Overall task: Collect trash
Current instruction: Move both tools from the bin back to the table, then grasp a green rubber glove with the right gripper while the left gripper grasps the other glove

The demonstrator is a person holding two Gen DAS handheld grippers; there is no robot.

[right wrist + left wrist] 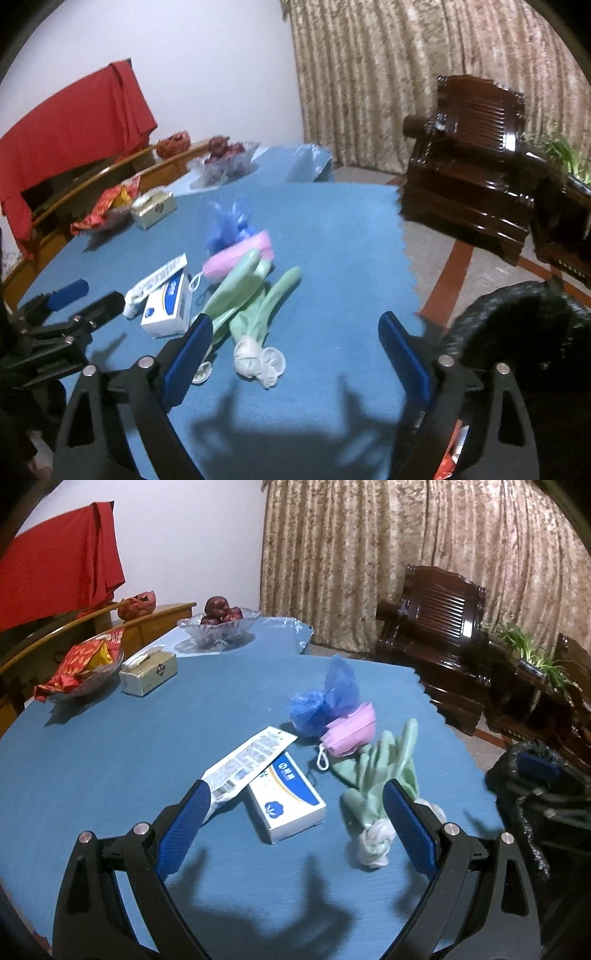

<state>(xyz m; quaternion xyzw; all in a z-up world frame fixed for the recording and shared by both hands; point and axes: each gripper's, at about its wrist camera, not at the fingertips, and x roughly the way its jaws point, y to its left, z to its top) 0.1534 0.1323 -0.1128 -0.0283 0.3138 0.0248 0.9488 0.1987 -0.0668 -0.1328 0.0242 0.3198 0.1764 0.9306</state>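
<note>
On table (110,760): box (286,805) at centre, flat packet (247,760) overlapping its left corner; gloves (384,771) right of box; pouch (351,729) behind gloves, touching crumpled bag (325,701) further back. Tissue box (149,674), snack bowl (85,668), fruit bowl (218,626) along far left.

Your right gripper (295,332) hangs wide open over the blue table (332,240), green gloves (251,295) lying between its fingers; your left gripper (88,295) sits beside the white box (166,310)

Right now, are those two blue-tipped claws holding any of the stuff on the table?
No. The left gripper and right gripper are both open and empty, above the green gloves and small box.
</note>
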